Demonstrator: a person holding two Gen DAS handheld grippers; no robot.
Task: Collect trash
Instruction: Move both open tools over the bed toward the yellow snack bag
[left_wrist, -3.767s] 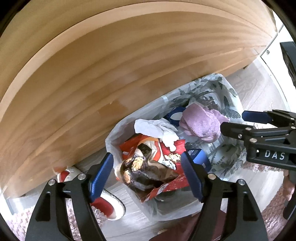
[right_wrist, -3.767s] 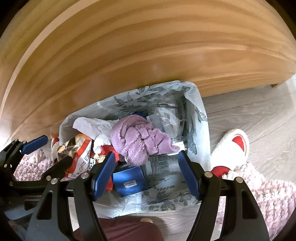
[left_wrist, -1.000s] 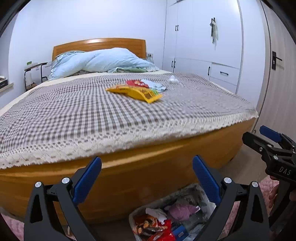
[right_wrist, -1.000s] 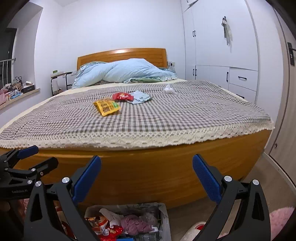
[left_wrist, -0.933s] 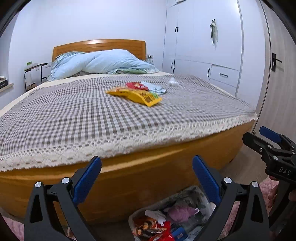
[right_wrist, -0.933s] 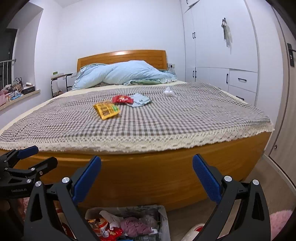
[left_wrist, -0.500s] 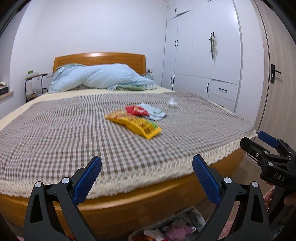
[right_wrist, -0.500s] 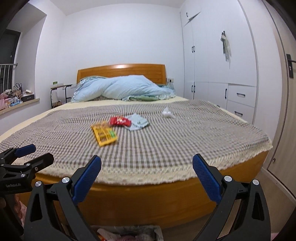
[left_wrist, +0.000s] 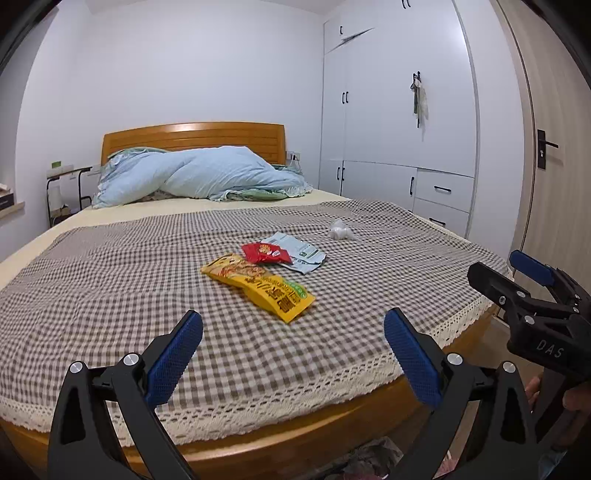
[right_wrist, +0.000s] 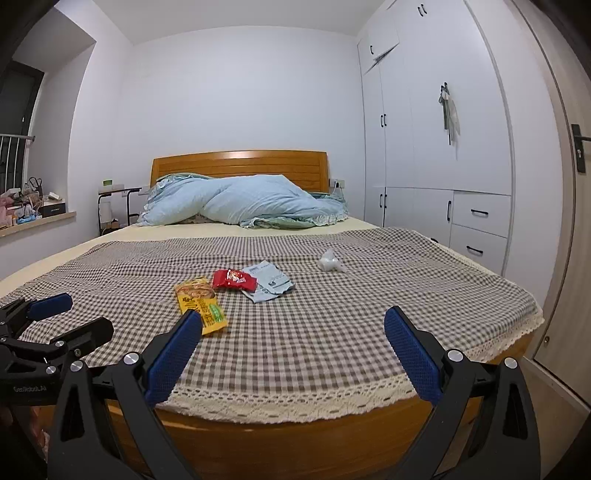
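Note:
On the checked bedspread (left_wrist: 110, 295) lie a yellow snack bag (left_wrist: 258, 286) (right_wrist: 201, 302), a red packet (left_wrist: 265, 253) (right_wrist: 233, 279), a pale blue-grey wrapper (left_wrist: 297, 251) (right_wrist: 269, 281) and a crumpled white tissue (left_wrist: 340, 230) (right_wrist: 330, 261). My left gripper (left_wrist: 293, 341) is open and empty, held over the foot of the bed, short of the yellow bag. My right gripper (right_wrist: 293, 341) is open and empty, to the right of the left one. A sliver of the trash bag (left_wrist: 369, 461) shows below the bed edge.
A light blue duvet (right_wrist: 243, 205) is heaped by the wooden headboard (right_wrist: 240, 160). White wardrobes (right_wrist: 443, 147) stand along the right wall. A side table (right_wrist: 114, 206) stands at the far left of the bed. The wooden bed frame (right_wrist: 295, 435) is right below the grippers.
Both grippers have risen from over the trash bag on the floor to above the bed's foot edge. The bag has dropped almost out of view. Both jaws stay open.

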